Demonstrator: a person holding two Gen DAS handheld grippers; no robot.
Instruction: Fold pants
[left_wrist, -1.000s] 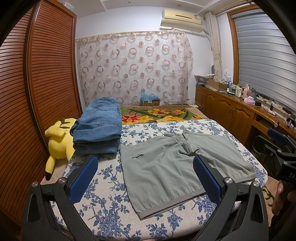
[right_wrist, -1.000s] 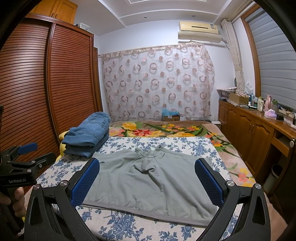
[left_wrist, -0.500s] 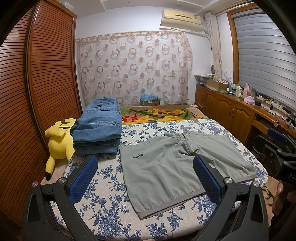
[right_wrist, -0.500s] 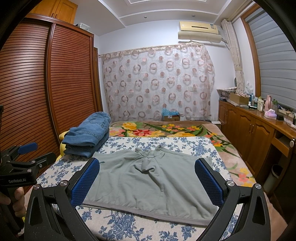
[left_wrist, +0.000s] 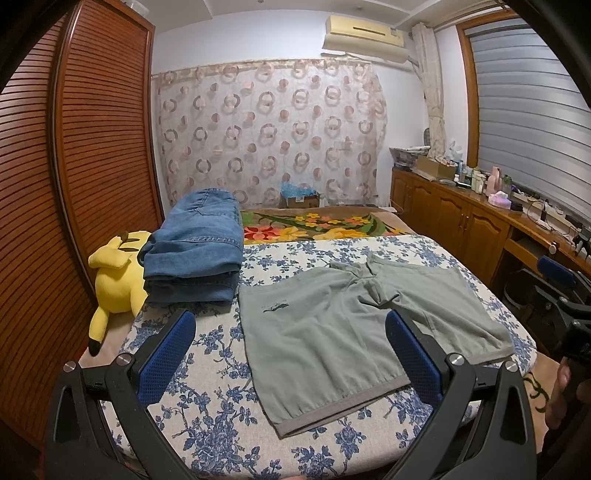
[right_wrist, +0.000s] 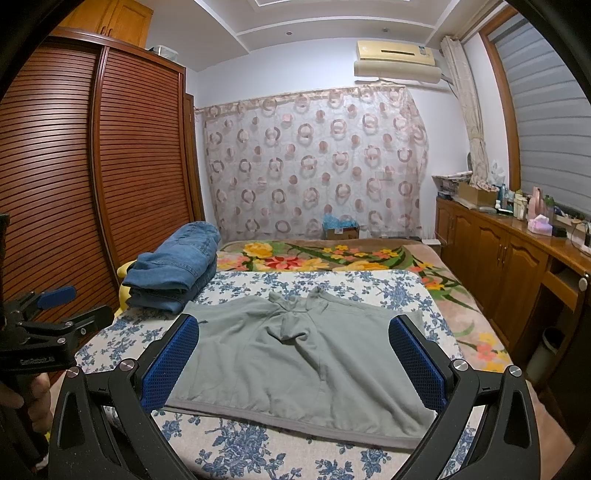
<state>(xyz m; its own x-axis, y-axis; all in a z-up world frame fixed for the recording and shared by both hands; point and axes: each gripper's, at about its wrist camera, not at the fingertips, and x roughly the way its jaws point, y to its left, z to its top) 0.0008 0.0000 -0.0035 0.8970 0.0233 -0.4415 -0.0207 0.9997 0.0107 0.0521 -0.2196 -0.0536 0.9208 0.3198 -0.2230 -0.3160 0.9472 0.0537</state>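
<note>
Floral-sheeted bed (left_wrist: 207, 424) with grey-green shorts (left_wrist: 332, 332) spread flat beside stacked jeans (left_wrist: 195, 251), long axis across both views, waistband nearest, ahead of wide-open empty left gripper (left_wrist: 288, 350) and right gripper (right_wrist: 295, 354), right one seemingly more centred.

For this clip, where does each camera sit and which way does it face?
Left wrist: on the left claw, near the bed's left front, facing the grey shorts; the right claw and hand show at right.
Right wrist: on the right claw, at the bed's foot, facing the shorts' waistband; the left claw shows at left.
Shared: shorts, folded jeans, curtain; both claws open and empty.
</note>
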